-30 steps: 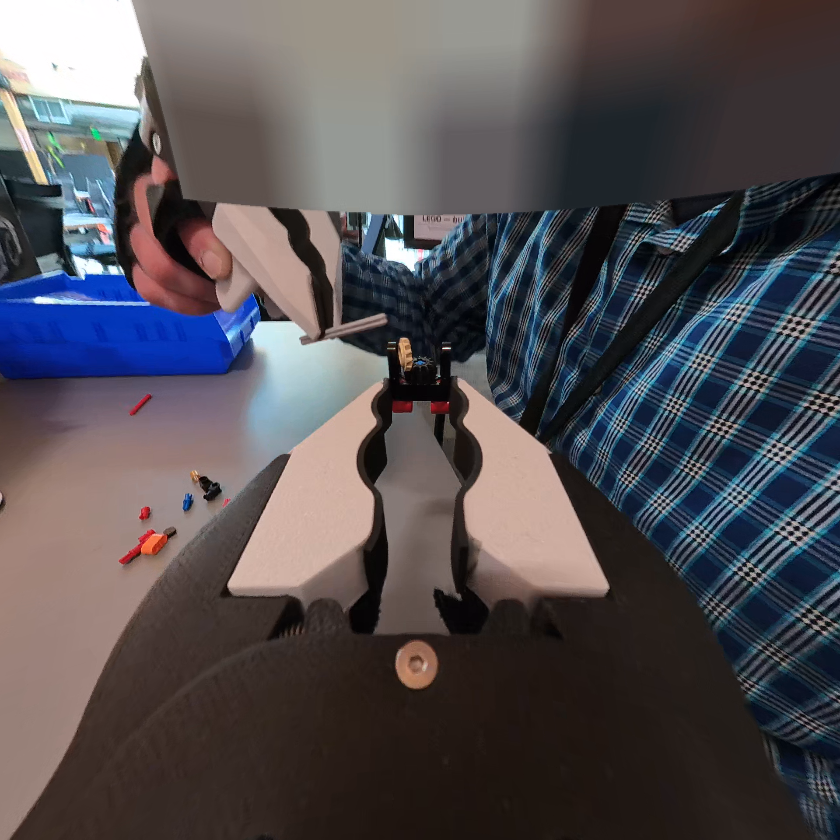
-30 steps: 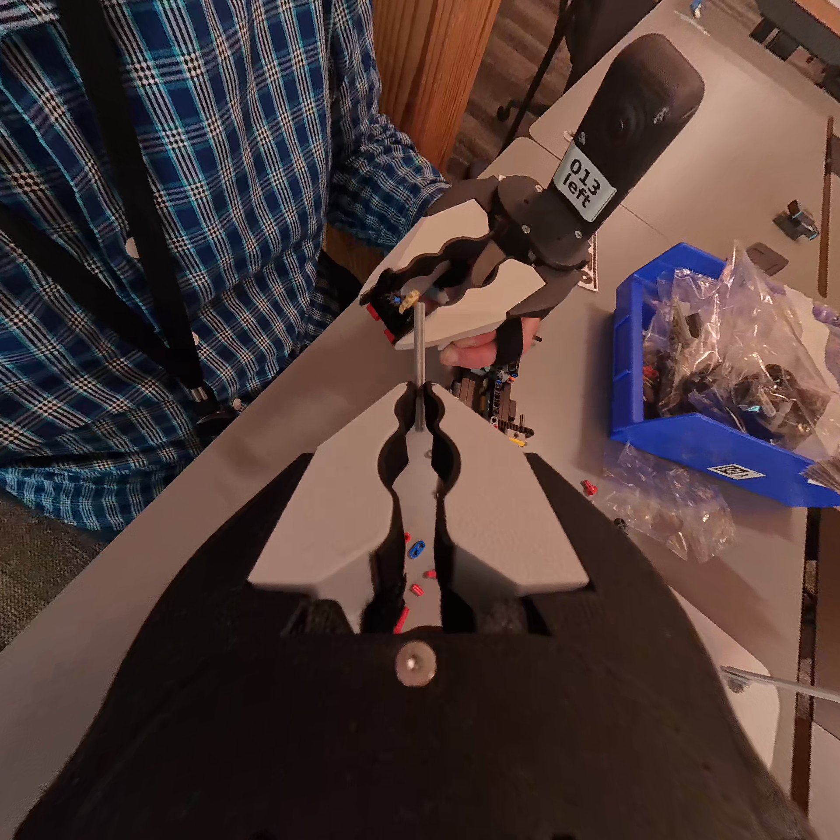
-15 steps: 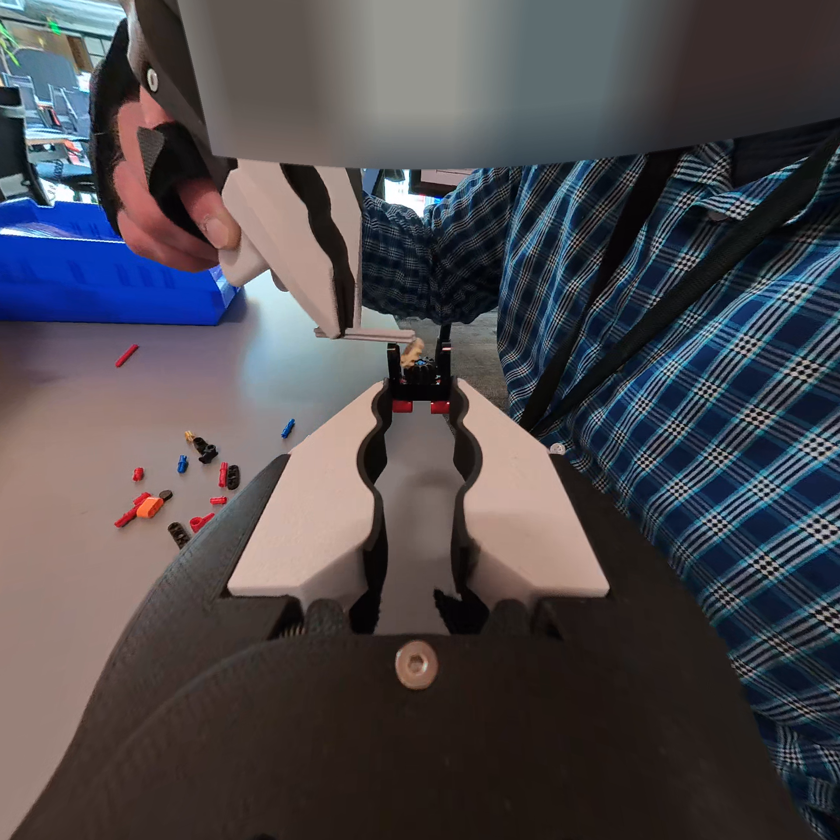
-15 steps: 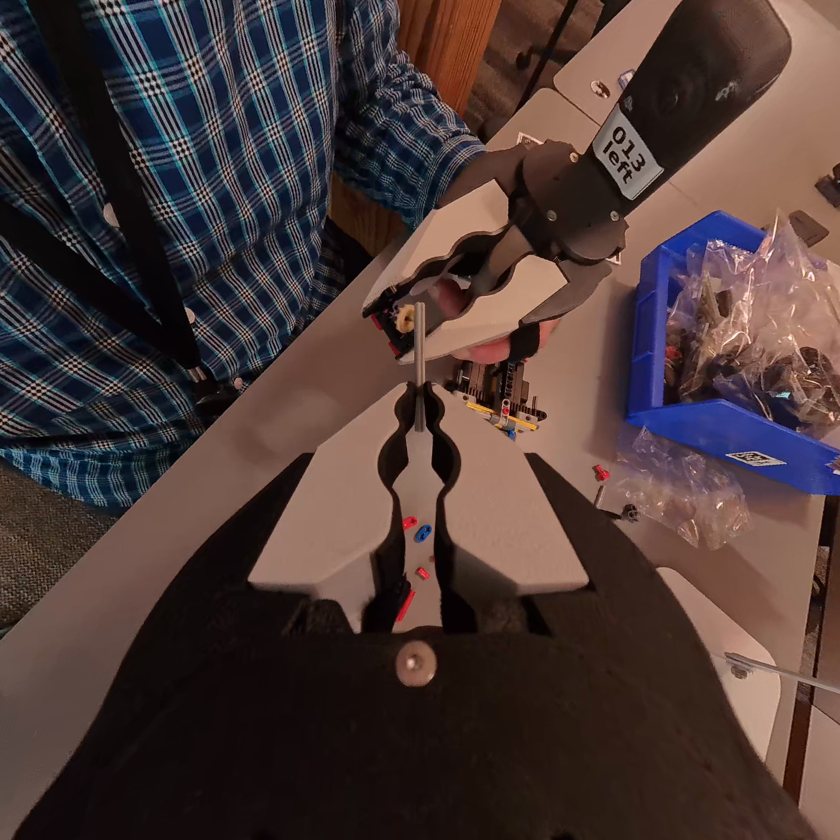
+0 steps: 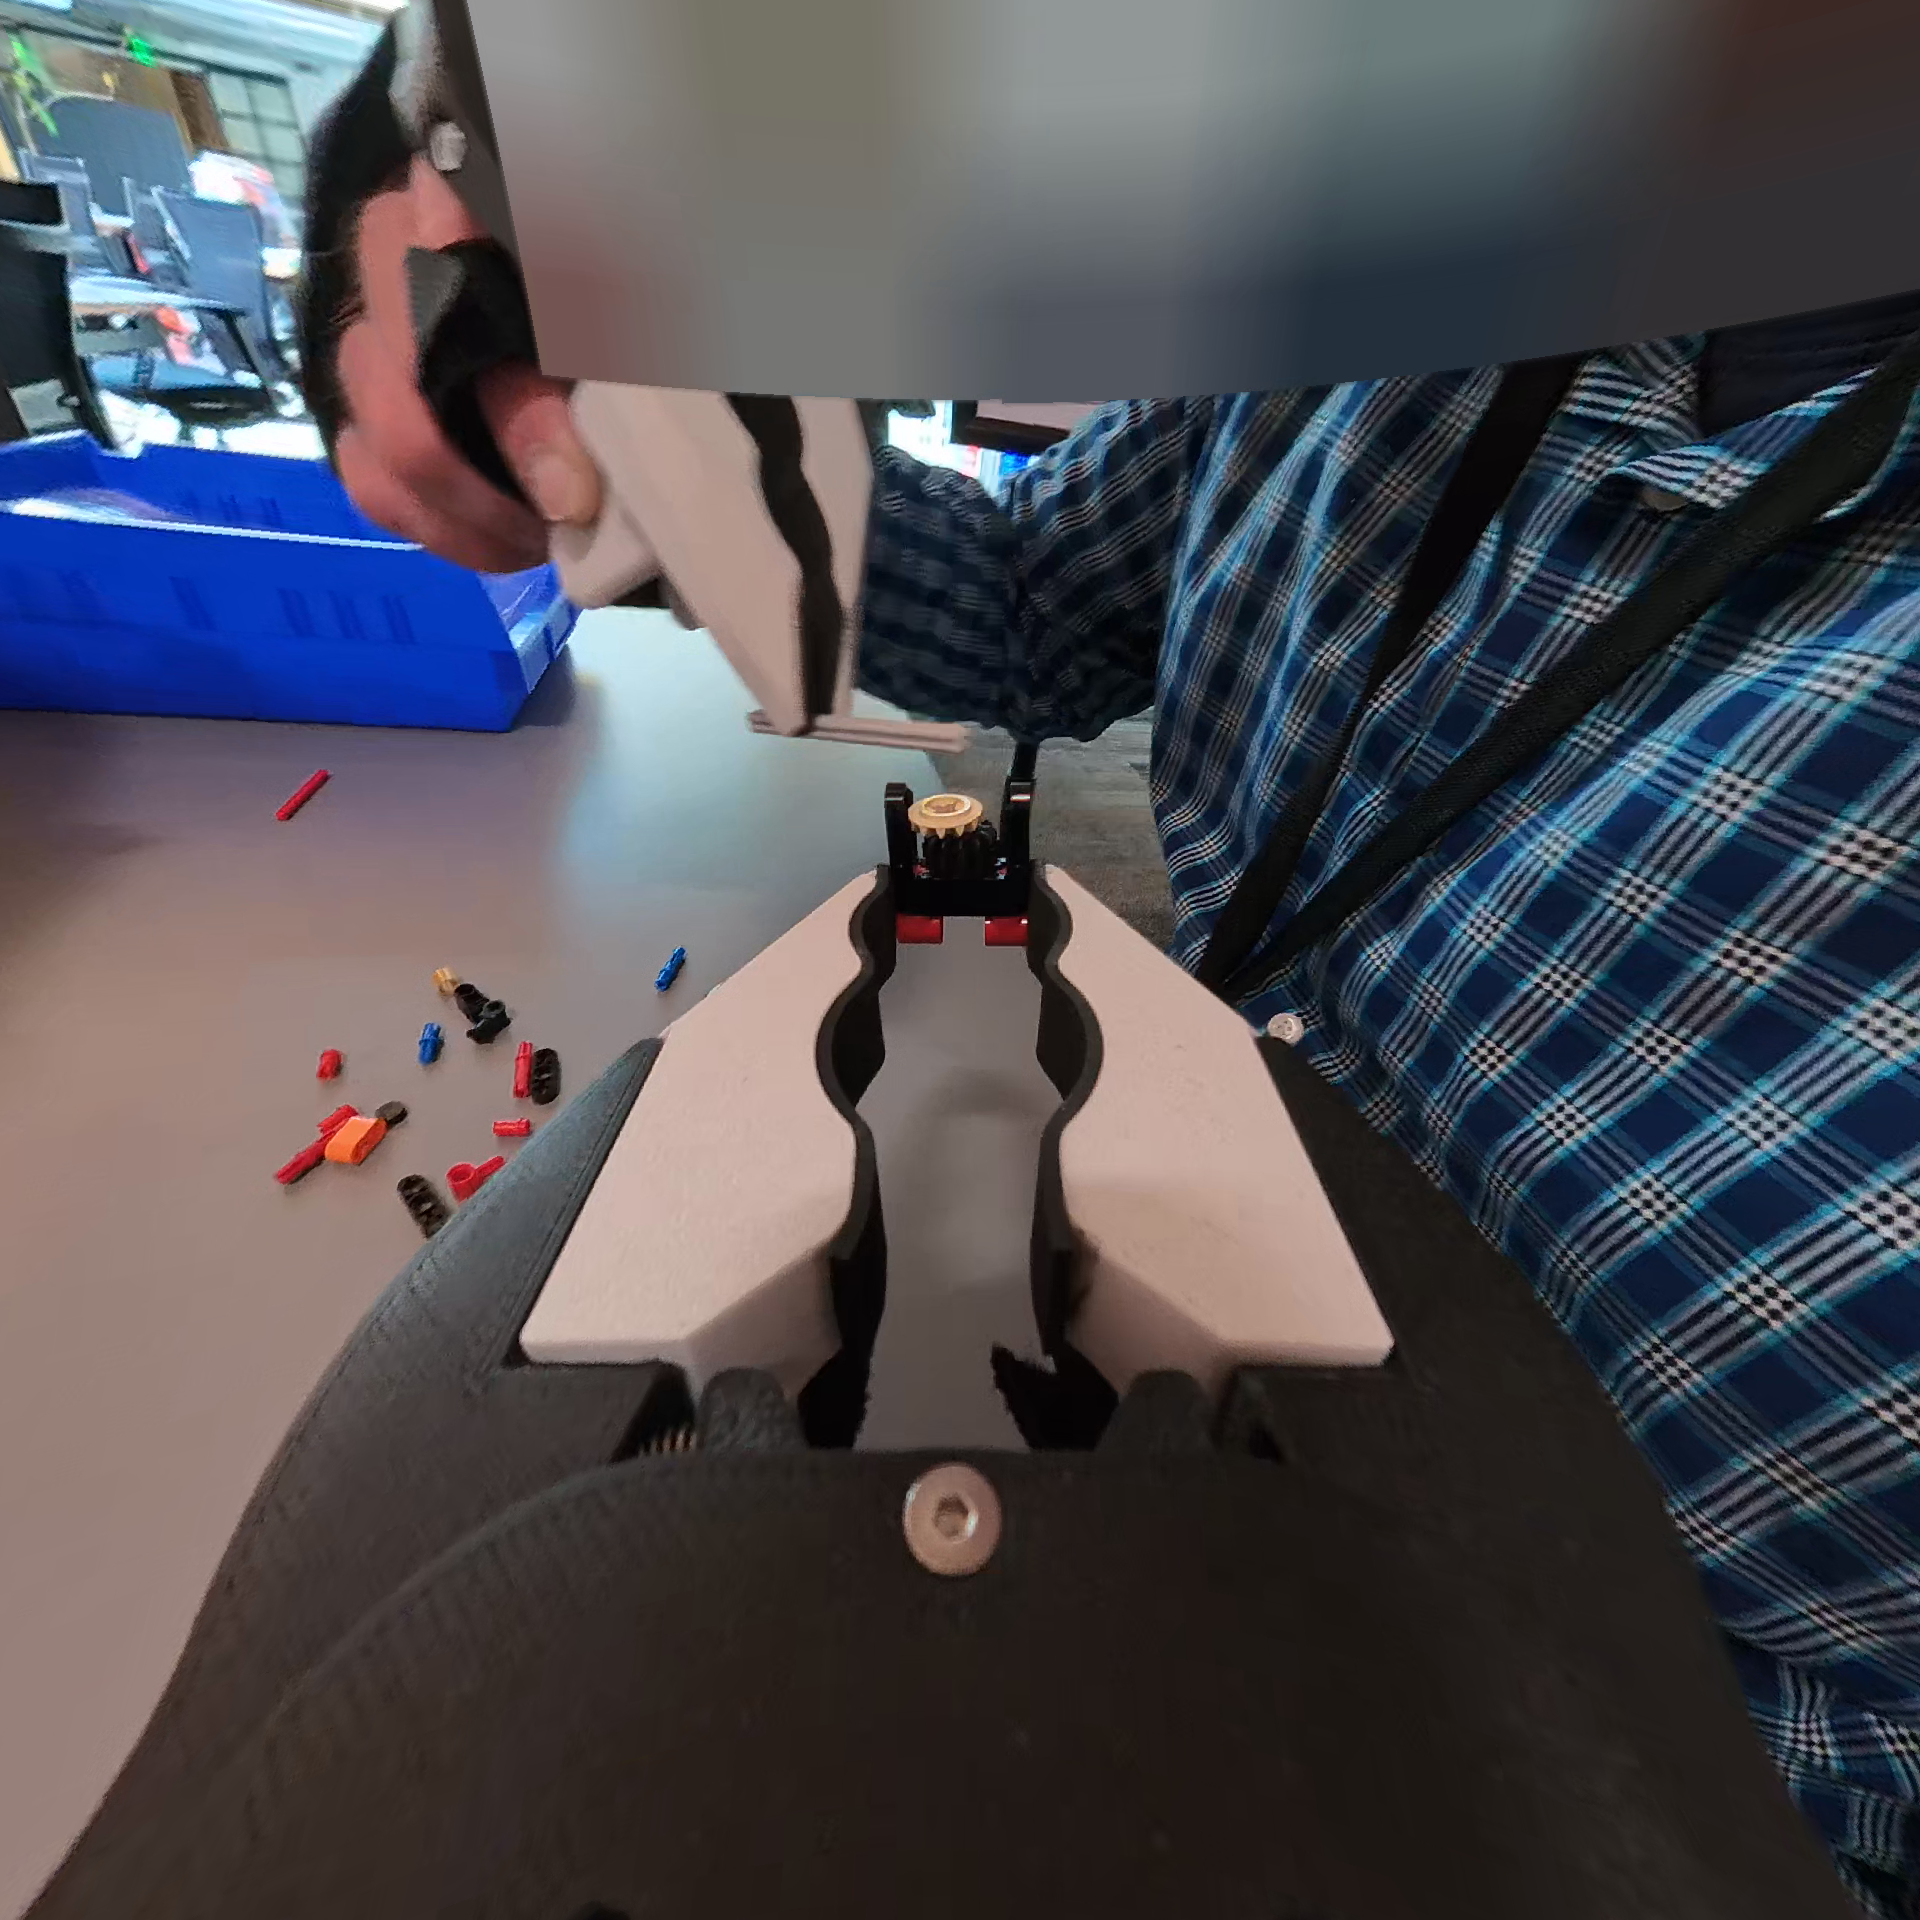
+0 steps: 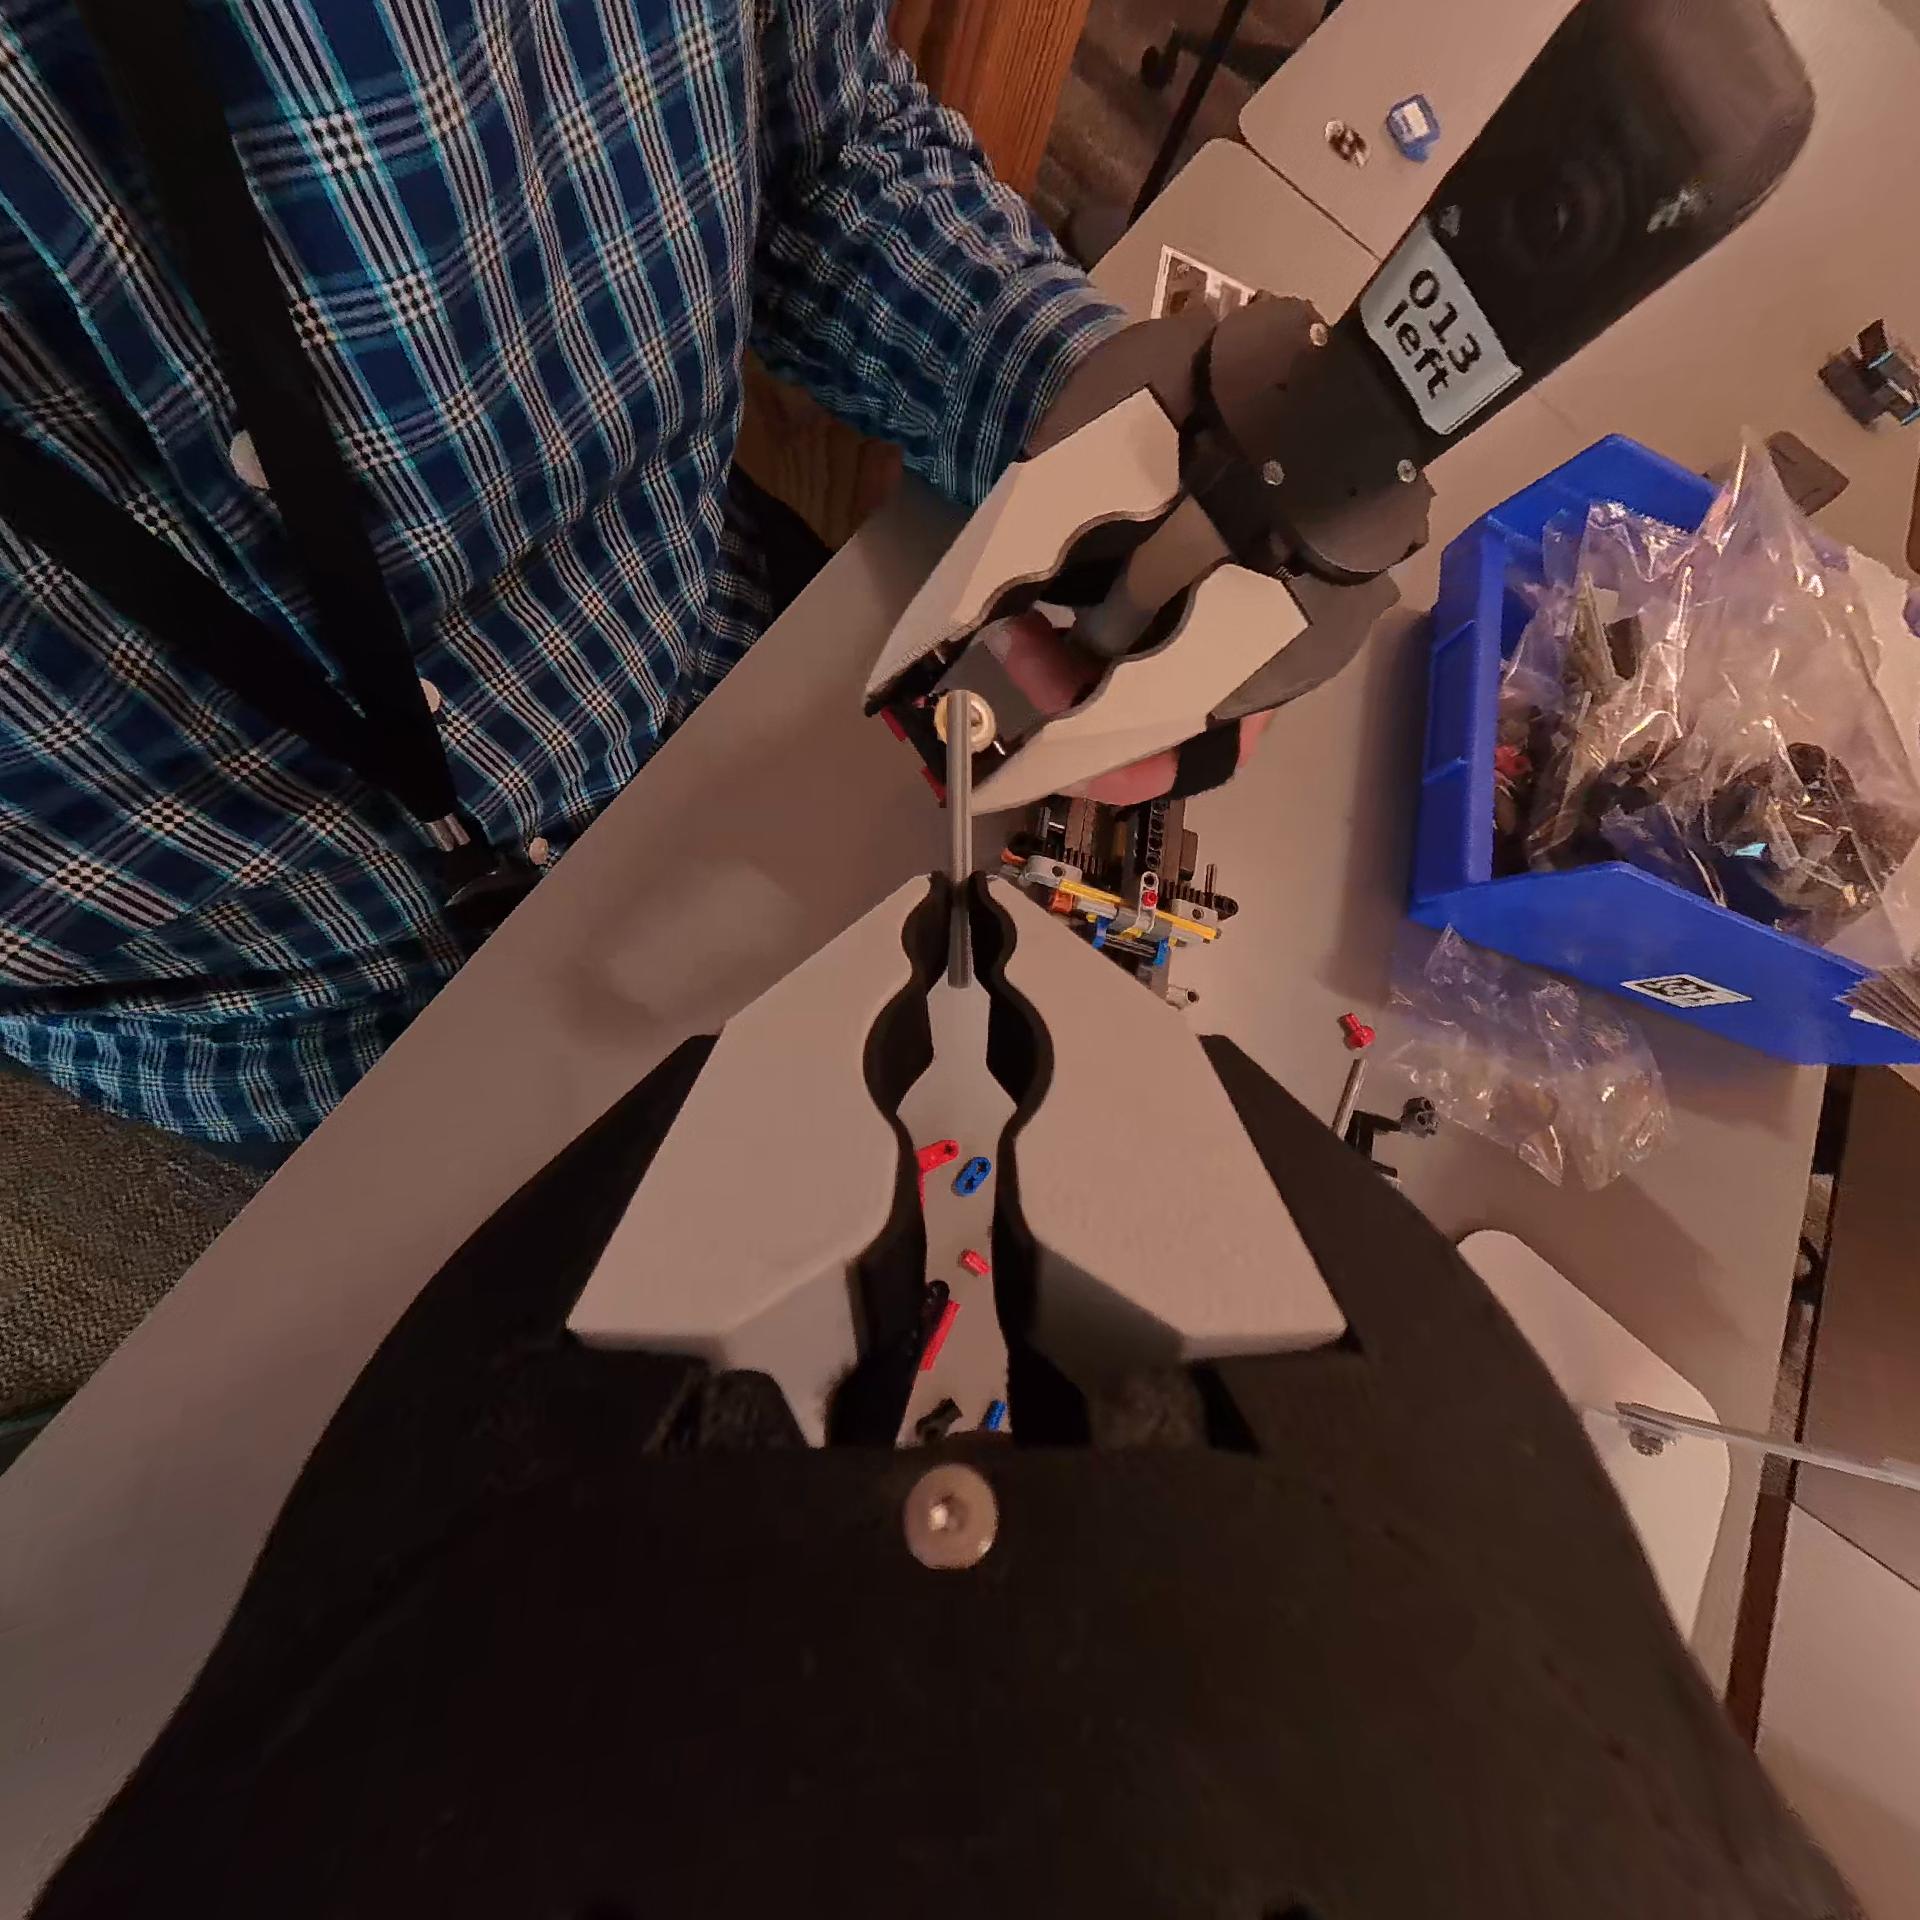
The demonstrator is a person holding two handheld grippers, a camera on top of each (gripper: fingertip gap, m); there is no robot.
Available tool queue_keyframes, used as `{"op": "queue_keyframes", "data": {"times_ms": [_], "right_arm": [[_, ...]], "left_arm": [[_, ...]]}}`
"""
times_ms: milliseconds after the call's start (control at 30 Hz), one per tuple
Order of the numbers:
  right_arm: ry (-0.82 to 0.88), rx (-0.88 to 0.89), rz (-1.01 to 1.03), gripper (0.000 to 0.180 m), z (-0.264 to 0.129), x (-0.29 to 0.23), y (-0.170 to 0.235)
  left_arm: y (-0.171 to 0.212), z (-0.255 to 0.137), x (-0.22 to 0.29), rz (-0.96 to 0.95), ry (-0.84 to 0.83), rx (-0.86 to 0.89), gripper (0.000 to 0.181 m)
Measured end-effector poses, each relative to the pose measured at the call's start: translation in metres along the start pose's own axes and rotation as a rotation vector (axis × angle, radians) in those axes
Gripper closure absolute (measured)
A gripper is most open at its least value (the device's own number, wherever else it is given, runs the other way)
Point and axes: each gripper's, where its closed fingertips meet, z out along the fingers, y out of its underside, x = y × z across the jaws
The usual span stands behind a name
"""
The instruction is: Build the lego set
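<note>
My left gripper (image 5: pixel 961 894) is shut on a small black lego frame (image 5: pixel 961 868) with red pins and a tan gear (image 5: pixel 943 812) over a black gear, held above the table. My right gripper (image 6: pixel 958 883) is shut on a thin grey axle (image 6: pixel 958 821). In the left wrist view the right gripper (image 5: pixel 805 722) hangs above the frame with the axle (image 5: pixel 883 730) lying level just over the tan gear. In the right wrist view the axle tip overlaps the tan gear (image 6: pixel 971 717) held in the left gripper (image 6: pixel 914 717).
Small red, blue, black and orange pins (image 5: pixel 416 1101) are scattered on the grey table (image 5: pixel 208 935). A blue bin (image 6: pixel 1621 914) holds plastic bags of parts; another bag (image 6: pixel 1517 1060) lies beside it. A partly built lego assembly (image 6: pixel 1122 883) sits on the table. A person's plaid shirt (image 5: pixel 1558 935) is close behind. There is about 4 cm between the tips of the two grippers.
The two grippers have come closer together. The axle now lies level just above the tan gear, and the left gripper has tipped so the gear's face shows.
</note>
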Motion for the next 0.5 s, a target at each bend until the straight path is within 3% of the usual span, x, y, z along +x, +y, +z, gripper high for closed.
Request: {"op": "queue_keyframes", "data": {"times_ms": [233,500], "right_arm": [[0.133,-0.095,0.128,0.179,0.000,-0.005,0.024],[0.245,-0.095,0.177,0.180,-0.010,-0.006,0.024]], "left_arm": [[0.005,0.001,-0.015,0.017,-0.128,-0.047,0.158],[0.005,0.009,-0.018,0.008,-0.153,-0.052,0.158]]}}
